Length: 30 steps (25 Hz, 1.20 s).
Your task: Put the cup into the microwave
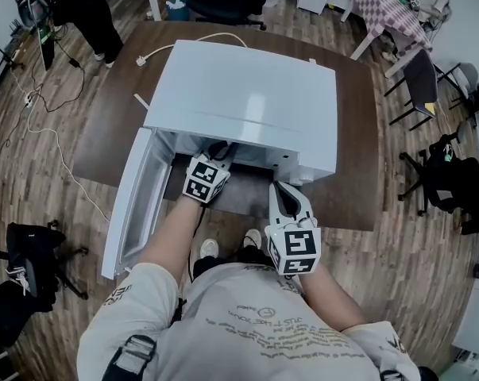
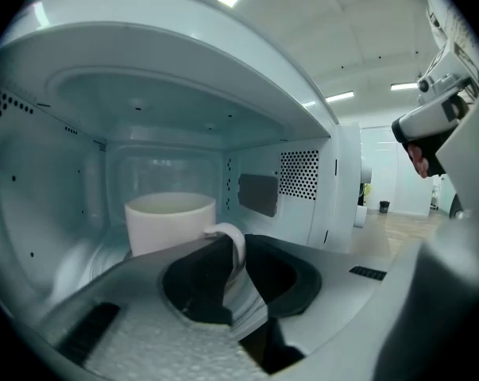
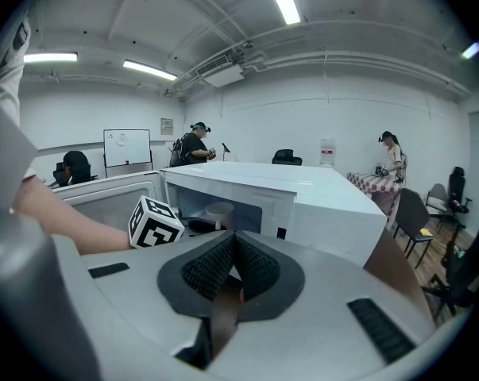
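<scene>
- Cup (image 2: 169,222) is inside the microwave (image 1: 247,94) cavity, upright; can't tell whether it is seated on the tray or just above it.
- left gripper (image 2: 236,264) reaches in past the open door (image 1: 132,205), jaws narrow, pinching the handle (image 2: 231,236). That grip holds the cup level.
- right gripper (image 3: 233,254) has jaws together and empty, parked outside in front, clear of the opening.
- Judged next step: release, back out.

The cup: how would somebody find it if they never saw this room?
Find the big white microwave on the brown table, with its door swung open. Look inside: the cup is white, and its handle sits between the left gripper's jaws. Apart from that gripper, nothing else is in there.
</scene>
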Tool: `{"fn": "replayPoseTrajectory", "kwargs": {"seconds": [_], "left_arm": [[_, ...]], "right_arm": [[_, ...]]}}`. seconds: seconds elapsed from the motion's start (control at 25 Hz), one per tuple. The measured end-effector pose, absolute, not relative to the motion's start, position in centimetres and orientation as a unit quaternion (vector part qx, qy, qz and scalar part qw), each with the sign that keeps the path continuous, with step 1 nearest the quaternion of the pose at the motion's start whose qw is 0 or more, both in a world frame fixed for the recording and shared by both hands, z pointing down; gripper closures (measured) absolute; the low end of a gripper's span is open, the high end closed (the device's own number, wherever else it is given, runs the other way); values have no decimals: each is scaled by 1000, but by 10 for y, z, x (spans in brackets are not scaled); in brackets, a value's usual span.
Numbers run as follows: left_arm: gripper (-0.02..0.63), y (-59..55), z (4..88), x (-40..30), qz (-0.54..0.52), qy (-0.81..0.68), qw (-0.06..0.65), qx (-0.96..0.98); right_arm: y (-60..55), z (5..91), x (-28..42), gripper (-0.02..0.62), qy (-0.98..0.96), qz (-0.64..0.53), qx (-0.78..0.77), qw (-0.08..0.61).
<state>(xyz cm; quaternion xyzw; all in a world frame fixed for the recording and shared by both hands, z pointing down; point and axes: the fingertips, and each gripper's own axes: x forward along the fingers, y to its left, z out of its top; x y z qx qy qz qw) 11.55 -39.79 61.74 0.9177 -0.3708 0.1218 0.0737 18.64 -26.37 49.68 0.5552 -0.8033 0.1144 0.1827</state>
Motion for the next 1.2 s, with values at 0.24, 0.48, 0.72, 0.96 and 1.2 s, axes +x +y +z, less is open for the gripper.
{"fn": "replayPoseTrajectory", "kwargs": {"seconds": [0.24,0.48,0.72,0.96,1.2], "left_arm": [[503,-396,626,102,129,-389,85,908],[482,-388,625,83,136,-408,87,899],[551,-358,599,73,121,-415,95,897],[592,-330,563,59,100,-440,100,887],[594,-303,526,51,112,-448,70,885]], "right_arm": [[-261,497,182,581,-803,113,556,182],[-260,498,177,580,-805,112,554,181],[-263,492,167,581,-812,109,548,166],[-271,487,145,581,-826,108,533,147],[-277,482,123,581,-843,103,512,130]]}}
